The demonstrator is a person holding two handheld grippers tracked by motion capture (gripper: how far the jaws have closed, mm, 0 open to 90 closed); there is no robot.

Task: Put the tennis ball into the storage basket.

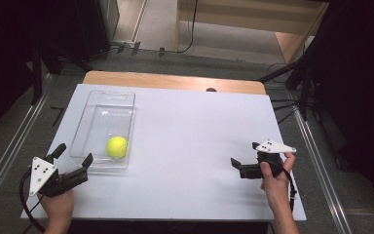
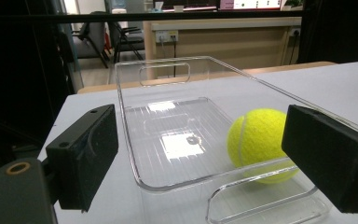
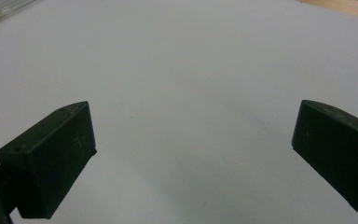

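Your left gripper (image 1: 73, 156) hovers at the near end of the clear tray (image 1: 95, 110), its fingers (image 2: 85, 154) spread wide and holding nothing. The tennis ball (image 1: 117, 146) sits inside the tray at its near right corner, roughly at one o'clock from those fingers and still apart from them. In the left gripper view the tray's near rim and handle loop lie between the fingers, with the ball (image 2: 259, 143) just behind the right one. This looks like the approach step, before any grasp.

Next, you would likely lift over the rim, swing toward one o'clock and come down so the fingers straddle the ball before closing.

Your right gripper (image 1: 244, 159) rests well apart at three o'clock over bare table (image 1: 190, 131), fingers (image 3: 51, 158) also apart and empty.
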